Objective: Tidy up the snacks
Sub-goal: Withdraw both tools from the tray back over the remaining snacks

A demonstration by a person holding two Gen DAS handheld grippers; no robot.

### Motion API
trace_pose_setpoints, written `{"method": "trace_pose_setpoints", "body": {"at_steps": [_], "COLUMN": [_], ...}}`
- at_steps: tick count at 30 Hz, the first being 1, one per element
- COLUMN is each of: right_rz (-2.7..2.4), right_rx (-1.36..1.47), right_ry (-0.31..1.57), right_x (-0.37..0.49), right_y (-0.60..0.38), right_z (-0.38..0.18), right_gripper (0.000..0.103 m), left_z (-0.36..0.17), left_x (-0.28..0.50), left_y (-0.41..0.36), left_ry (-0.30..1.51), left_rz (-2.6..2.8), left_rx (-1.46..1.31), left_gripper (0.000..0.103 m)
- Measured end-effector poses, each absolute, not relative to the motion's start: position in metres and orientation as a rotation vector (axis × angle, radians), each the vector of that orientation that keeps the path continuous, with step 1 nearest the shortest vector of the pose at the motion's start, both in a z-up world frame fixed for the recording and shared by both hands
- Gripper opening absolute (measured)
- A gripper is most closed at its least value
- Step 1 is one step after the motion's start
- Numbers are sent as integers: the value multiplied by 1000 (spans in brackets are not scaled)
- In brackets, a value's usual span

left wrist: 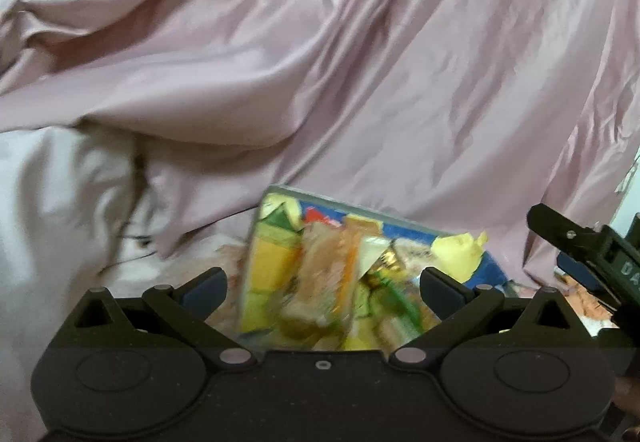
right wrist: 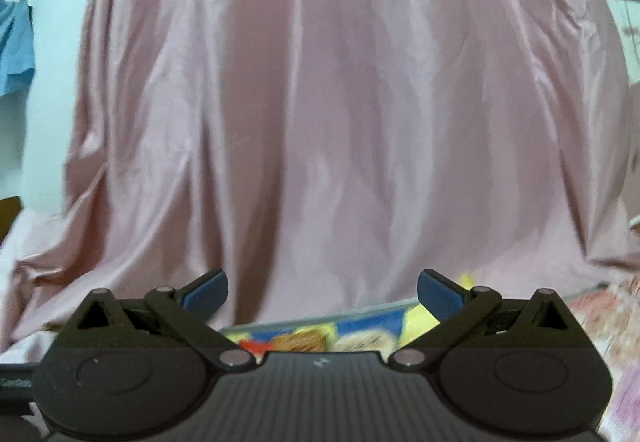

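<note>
Left tool (left wrist: 323, 284) released, jaws spread wide, nothing pressed between the pads. Snack packets (left wrist: 320, 282) sit blurred just ahead of it, piled in a blue box (left wrist: 404, 228) on the bed, pink sheet (left wrist: 360, 62) draped behind. Right tool (right wrist: 322, 292) also released and empty, over the box's far rim (right wrist: 360, 308). Advice: slow down, single out one packet, straddle it squarely, then close; loose wrappers will slide. Packet print unreadable. Only "DA" legible on the right tool's body (left wrist: 630, 268).
</note>
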State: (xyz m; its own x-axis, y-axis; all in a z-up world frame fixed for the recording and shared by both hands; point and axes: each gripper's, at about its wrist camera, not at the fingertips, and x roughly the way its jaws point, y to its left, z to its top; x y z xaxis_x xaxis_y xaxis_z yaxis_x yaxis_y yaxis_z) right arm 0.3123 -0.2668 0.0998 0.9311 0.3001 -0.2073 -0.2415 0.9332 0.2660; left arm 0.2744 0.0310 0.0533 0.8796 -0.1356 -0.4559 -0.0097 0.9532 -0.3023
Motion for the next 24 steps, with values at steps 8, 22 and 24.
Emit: {"method": "trace_pose_setpoints", "body": {"at_steps": [8, 22, 24], "right_rz": [364, 240, 215], "right_rx": [279, 62, 53], "right_ry": [316, 580, 626], "right_x": [261, 185, 183], "right_y": [-256, -261, -264], "right_z": [103, 67, 55], "right_gripper": [103, 103, 103], "left_z": [38, -26, -32], "left_x": [225, 229, 234], "left_y": [56, 66, 60], "left_ry": [537, 734, 740], "left_rz": [-25, -172, -202], "left_rx": [-253, -136, -115], "left_gripper": [102, 102, 102]}}
